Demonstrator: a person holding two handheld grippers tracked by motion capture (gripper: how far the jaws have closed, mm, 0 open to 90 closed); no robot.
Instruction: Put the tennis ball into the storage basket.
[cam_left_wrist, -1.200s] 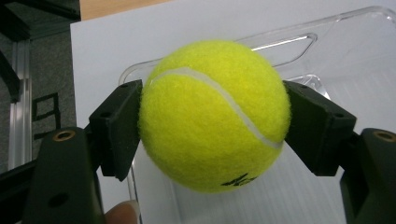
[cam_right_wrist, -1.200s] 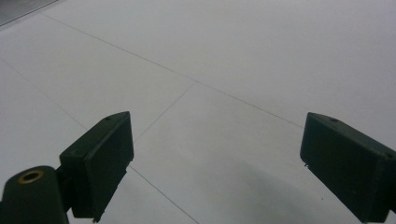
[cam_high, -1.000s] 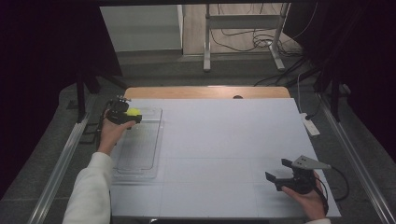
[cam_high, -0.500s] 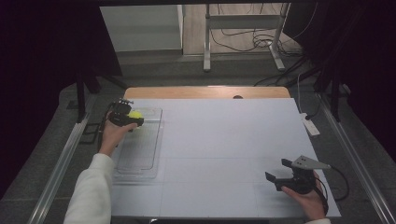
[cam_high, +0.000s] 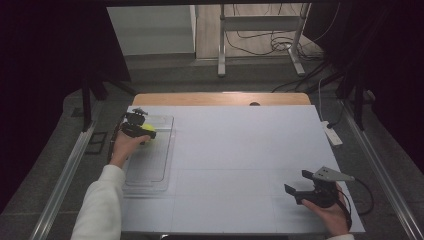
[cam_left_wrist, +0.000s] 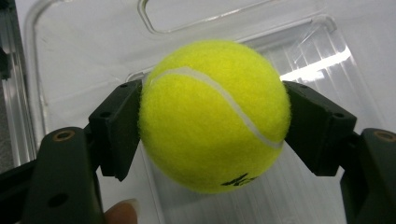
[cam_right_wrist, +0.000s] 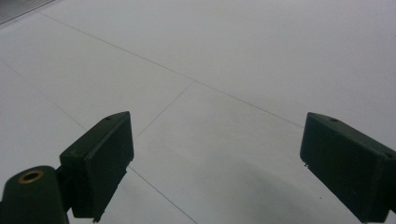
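Note:
A yellow tennis ball (cam_left_wrist: 212, 114) is clamped between the two black jaws of my left gripper (cam_left_wrist: 212, 121), which is shut on it. In the high view that gripper (cam_high: 137, 127) and the ball (cam_high: 148, 131) hang over the far end of a clear plastic tray (cam_high: 150, 170) at the table's left side. Through the left gripper view the tray's transparent floor (cam_left_wrist: 84, 60) lies just beneath the ball. My right gripper (cam_high: 300, 186) rests near the table's front right, open, its jaws wide apart over bare white tabletop (cam_right_wrist: 224, 93).
The white table (cam_high: 240, 145) has a wooden strip along its far edge. A small white object (cam_high: 332, 134) lies at the right edge. Metal rails run along both sides, and a stand with cables sits beyond the table.
My left gripper with the ball has shifted slightly toward the near right over the tray's far end. The right gripper has stayed put.

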